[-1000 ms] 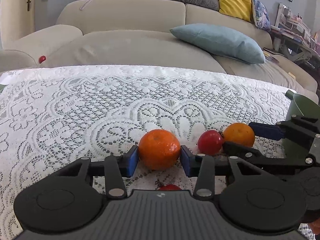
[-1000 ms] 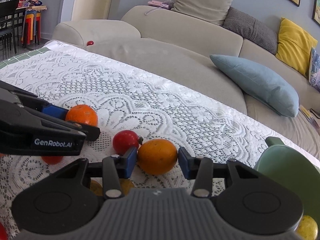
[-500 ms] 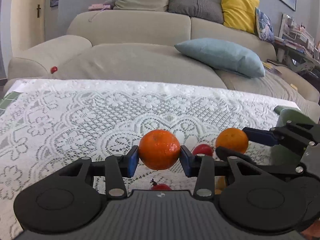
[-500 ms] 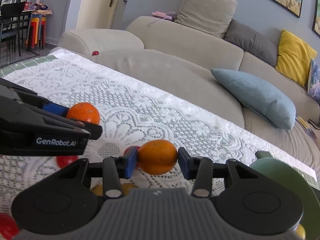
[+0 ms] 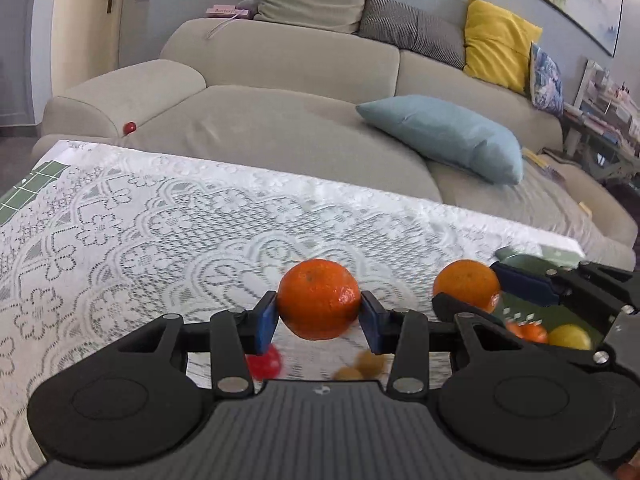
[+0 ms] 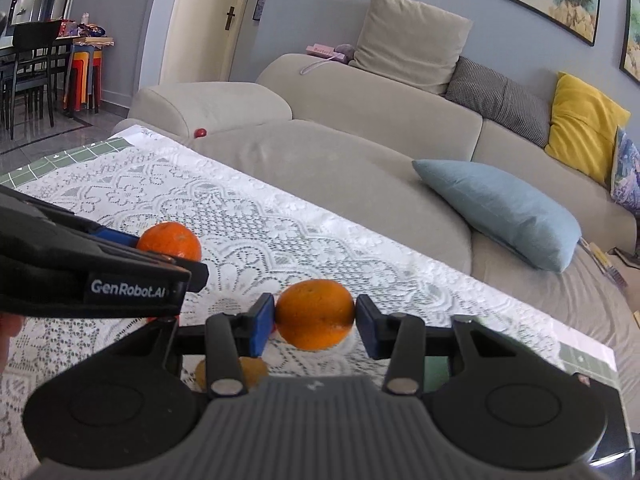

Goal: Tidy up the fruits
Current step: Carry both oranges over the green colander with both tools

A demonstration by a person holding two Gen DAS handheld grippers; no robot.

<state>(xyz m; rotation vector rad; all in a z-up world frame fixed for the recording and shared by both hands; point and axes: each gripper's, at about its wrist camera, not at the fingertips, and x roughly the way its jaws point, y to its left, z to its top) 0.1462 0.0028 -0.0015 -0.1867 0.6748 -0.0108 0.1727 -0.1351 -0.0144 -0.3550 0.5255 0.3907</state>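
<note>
Two oranges hang above the lace tablecloth: the left wrist view shows the left gripper clamping one orange, and the right wrist view shows the right gripper clamping another orange.

Soft daylight, fisheye-bent edges, perhaps slight motion blur

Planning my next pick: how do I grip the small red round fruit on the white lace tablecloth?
Probably across its widest middle, straight down from above: the small red round fruit is a ball lying low on the flat cloth, with brownish fruits nearby.
</note>
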